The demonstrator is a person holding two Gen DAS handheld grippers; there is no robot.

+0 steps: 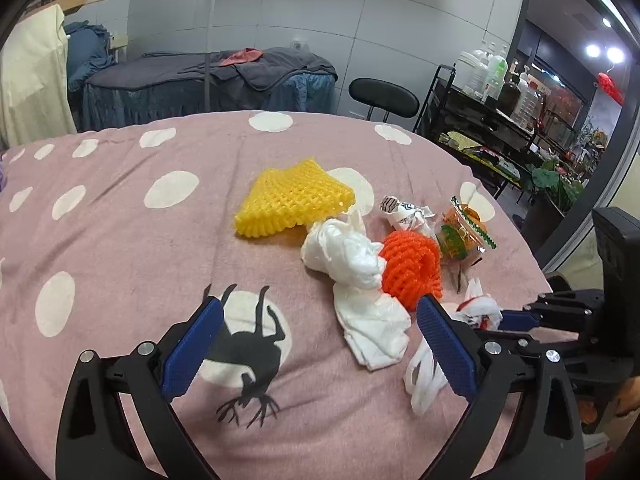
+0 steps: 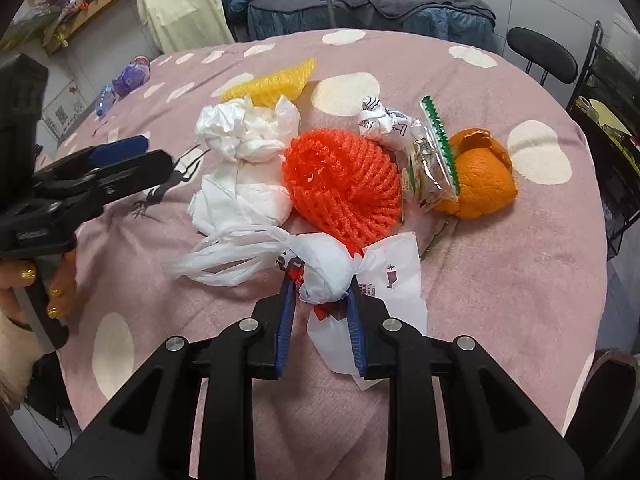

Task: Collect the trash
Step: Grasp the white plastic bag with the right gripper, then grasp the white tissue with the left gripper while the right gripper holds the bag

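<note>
While the knotted white plastic bag [image 2: 324, 270] lies at the near edge of the surface [image 2: 500, 288], my right claw [image 2: 320, 300] is clamped on it, so I judge pickup underway. Next I'd lift it clear of the orange foam net [image 2: 340, 176]; my left claw [image 1: 320, 344] hangs spread apart.

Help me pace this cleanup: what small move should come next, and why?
Probably lift the right gripper a little: its jaws are shut on the white plastic bag, which lies on the pink cloth against the orange foam net. The left gripper is open, empty.
</note>
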